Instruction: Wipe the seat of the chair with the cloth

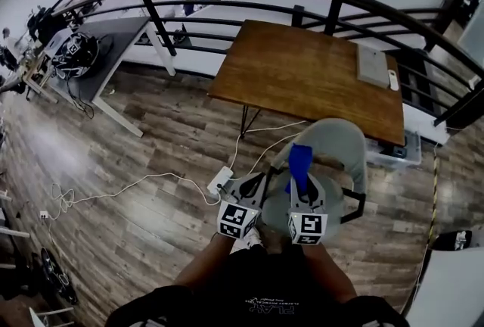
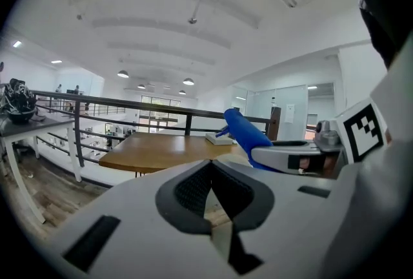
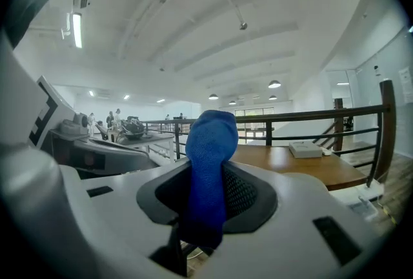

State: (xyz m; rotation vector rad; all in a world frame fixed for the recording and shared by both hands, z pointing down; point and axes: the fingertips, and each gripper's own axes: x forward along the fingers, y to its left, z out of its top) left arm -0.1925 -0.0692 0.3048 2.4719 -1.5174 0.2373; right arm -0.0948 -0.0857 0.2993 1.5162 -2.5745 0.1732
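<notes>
The cloth [image 3: 210, 142] — soft, light, judged floppy — is pinched by its lower end in the right gripper [image 3: 206, 219], with the chair [image 1: 340, 140] at twelve o'clock and the left gripper [image 2: 211, 219] closed, empty.

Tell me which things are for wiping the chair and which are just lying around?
For the job:
- blue cloth, clamped in the right gripper
- grey chair

Just lying about:
- wooden table
- grey slab on the table
- white power strip on the floor
- grey desk off to the left
</notes>
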